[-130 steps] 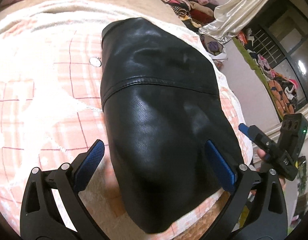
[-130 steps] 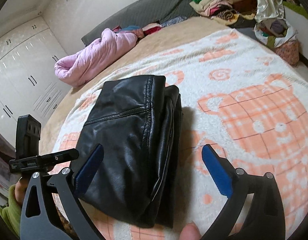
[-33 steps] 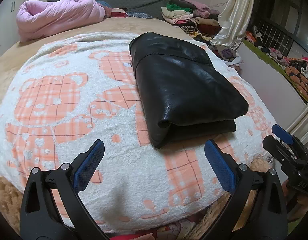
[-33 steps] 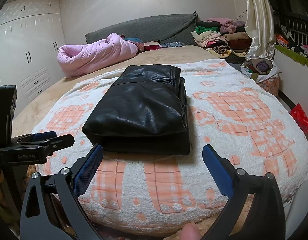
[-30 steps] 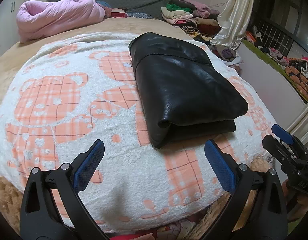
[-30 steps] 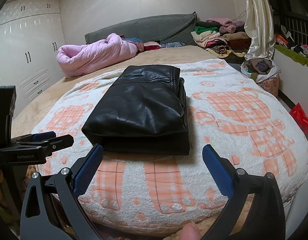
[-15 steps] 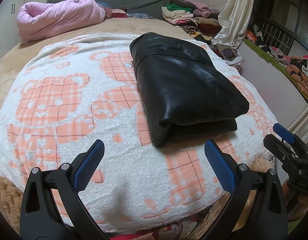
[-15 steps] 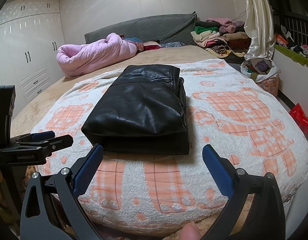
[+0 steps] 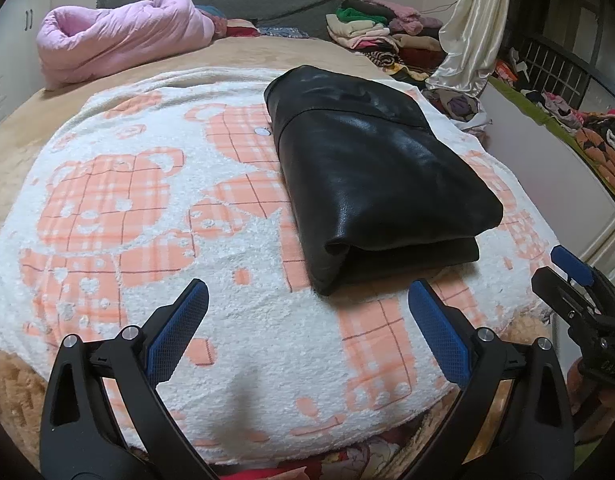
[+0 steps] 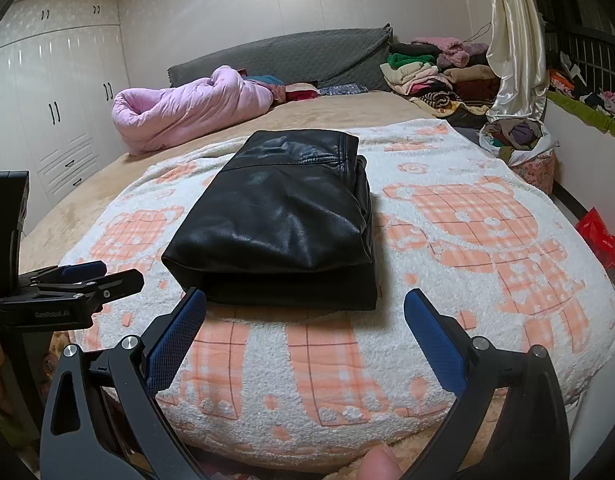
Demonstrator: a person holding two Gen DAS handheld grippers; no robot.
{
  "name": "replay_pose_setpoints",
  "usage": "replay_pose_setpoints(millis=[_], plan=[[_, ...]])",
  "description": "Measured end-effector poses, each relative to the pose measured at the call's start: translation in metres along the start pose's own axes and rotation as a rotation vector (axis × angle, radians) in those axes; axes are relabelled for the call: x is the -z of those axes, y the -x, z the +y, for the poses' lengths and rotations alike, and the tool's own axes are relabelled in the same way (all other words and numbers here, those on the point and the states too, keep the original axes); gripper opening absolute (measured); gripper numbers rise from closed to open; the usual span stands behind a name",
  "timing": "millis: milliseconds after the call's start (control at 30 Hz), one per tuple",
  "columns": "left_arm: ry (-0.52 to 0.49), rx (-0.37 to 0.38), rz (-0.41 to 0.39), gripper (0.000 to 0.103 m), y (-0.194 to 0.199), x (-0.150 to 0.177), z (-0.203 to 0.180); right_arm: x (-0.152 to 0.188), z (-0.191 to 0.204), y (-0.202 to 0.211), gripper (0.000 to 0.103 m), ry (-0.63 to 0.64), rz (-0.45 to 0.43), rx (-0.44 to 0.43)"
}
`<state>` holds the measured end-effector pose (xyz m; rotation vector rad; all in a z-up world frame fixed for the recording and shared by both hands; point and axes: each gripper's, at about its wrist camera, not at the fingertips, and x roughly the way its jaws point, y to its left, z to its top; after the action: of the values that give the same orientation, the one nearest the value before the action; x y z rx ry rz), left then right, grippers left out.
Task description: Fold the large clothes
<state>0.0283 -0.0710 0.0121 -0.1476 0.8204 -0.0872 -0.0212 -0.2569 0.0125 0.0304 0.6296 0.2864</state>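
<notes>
A black leather garment (image 9: 379, 172) lies folded into a thick rectangle on a white blanket (image 9: 127, 200) with orange bears, spread over the bed (image 10: 339, 108). The left gripper (image 9: 307, 320) hovers at the near edge of the bed, jaws wide apart, empty, with the garment just beyond. The right gripper (image 10: 305, 322) does the same from the other side, jaws apart and empty. A pink quilt (image 10: 187, 108) lies at the far left, piled clothes (image 10: 431, 68) at the far right.
</notes>
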Motion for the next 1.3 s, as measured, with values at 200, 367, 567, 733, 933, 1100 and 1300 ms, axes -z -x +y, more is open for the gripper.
replay_pose_setpoints(millis=[200,367,567,733,933,1100,1300], plan=[[0.001,-0.006,0.002,0.094,0.000,0.000,0.001,0.001,0.001,0.001,0.099,0.001,0.000,0.006],[-0.005,-0.017,0.014,0.094,-0.001,0.002,0.003,0.001,0.001,0.001,0.099,-0.002,0.005,0.011],[-0.014,-0.045,0.038,0.094,-0.004,0.008,0.006,0.003,-0.002,0.003,0.099,-0.013,0.007,0.042],[0.032,-0.079,0.033,0.094,-0.002,0.008,0.033,0.003,-0.037,0.021,0.099,-0.100,-0.024,0.141],[0.191,-0.245,0.002,0.094,0.006,-0.019,0.135,0.026,-0.165,0.064,0.099,-0.356,-0.056,0.458],[0.348,-0.415,-0.006,0.094,0.017,-0.047,0.266,0.097,-0.331,0.108,0.099,-0.659,0.080,0.900],[0.558,-0.704,0.034,0.094,0.013,-0.069,0.452,0.174,-0.465,0.134,0.099,-0.921,0.223,1.048]])
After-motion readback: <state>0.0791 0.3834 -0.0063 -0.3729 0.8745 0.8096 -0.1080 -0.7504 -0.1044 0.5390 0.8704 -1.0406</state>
